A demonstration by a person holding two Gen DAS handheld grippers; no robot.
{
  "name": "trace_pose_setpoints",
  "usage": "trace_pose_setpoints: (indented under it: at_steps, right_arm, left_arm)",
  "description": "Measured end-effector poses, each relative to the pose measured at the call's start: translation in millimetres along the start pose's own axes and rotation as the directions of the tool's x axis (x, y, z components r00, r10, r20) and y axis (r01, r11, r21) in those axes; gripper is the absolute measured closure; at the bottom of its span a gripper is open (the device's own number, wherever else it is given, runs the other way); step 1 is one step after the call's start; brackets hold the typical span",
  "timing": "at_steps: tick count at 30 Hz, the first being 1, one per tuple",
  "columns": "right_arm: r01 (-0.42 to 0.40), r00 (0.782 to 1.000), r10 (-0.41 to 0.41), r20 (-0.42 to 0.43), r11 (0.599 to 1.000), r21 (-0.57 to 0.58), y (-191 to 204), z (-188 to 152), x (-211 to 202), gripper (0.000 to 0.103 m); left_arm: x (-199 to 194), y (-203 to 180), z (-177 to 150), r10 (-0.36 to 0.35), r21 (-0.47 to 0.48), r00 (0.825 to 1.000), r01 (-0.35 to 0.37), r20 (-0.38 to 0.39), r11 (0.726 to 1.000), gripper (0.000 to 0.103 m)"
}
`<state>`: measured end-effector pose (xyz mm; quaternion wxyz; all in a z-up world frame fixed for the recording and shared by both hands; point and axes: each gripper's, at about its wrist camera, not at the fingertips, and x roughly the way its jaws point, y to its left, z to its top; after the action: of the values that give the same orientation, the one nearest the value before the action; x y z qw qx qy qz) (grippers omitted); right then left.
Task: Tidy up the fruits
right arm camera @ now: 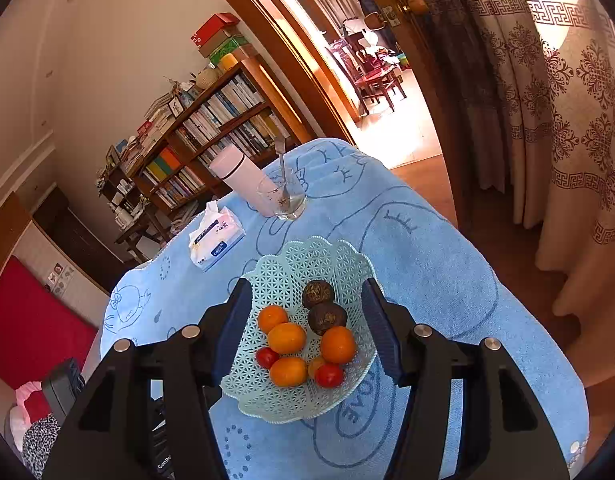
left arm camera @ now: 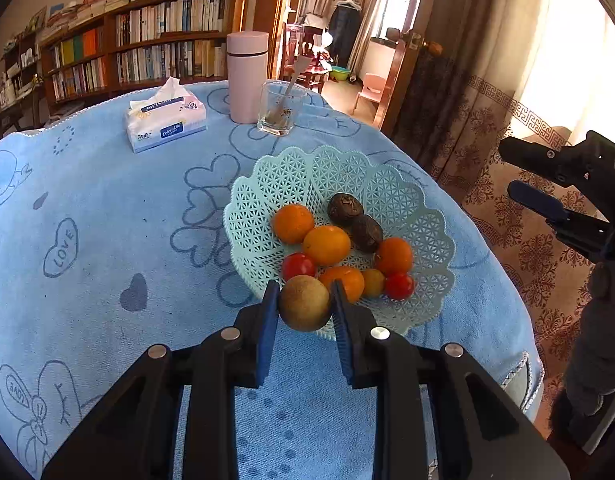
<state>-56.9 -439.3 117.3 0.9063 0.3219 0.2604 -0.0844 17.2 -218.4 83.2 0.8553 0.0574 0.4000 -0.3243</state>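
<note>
A pale green lattice basket (left arm camera: 387,184) (right arm camera: 339,256) stands on the blue cloth. It holds several orange fruits (left arm camera: 326,245) (right arm camera: 286,337), red cherry tomatoes (left arm camera: 298,266) (right arm camera: 329,375) and two dark wrinkled fruits (left arm camera: 344,209) (right arm camera: 317,294). My left gripper (left arm camera: 304,304) is shut on a round brown fruit (left arm camera: 304,303), held in the air just short of the basket's near rim. My right gripper (right arm camera: 305,322) hangs open above the basket with nothing between its fingers. It also shows at the right edge of the left wrist view as the right gripper (left arm camera: 563,196).
At the table's far side stand a pink flask (left arm camera: 246,76) (right arm camera: 243,184), a glass with a spoon (left arm camera: 278,110) (right arm camera: 284,196) and a tissue pack (left arm camera: 165,120) (right arm camera: 215,242). The blue cloth (left arm camera: 107,240) drops off at the right edge, toward a patterned curtain (right arm camera: 567,120).
</note>
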Motion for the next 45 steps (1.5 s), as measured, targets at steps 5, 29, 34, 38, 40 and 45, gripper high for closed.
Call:
trace_pose_setpoints:
  at_steps: [5,29,34,38,40,45]
  right_arm:
    - [0.000,1.000,0.000,0.001,1.000,0.006,-2.5,1.2,-1.0,0.044]
    - [0.053,0.999,-0.054,-0.005,0.990,-0.134,-4.1,-14.6,-17.6,0.009]
    - [0.066,0.997,-0.072,-0.026,0.984,-0.167,-7.2,-23.6,-11.3,0.009]
    - [0.064,0.997,-0.055,0.046,0.970,-0.233,6.0,-30.1,-15.2,0.003]
    - [0.072,0.995,-0.051,0.081,0.956,-0.285,13.5,-36.2,-14.7,0.003]
    - [0.096,0.995,-0.076,0.071,0.928,-0.360,24.3,-48.1,-2.1,0.003]
  left_arm:
    - [6.1,-6.8,3.0,-0.050,-0.010,0.999,0.050,0.001,0.999,0.072]
    - [-56.5,-4.1,-15.4,0.294,0.060,0.920,-0.319,0.261,0.946,0.010]
    - [-59.7,-2.2,-19.4,0.357,0.047,0.890,-0.385,0.285,0.922,0.010]
    - [-61.8,-0.5,-19.3,0.366,0.044,0.884,-0.394,0.291,0.918,0.010]
    - [-61.4,0.9,-19.5,0.371,0.039,0.882,-0.398,0.290,0.916,0.010]
    - [-57.7,2.7,-21.8,0.399,0.035,0.873,-0.425,0.281,0.905,0.010]
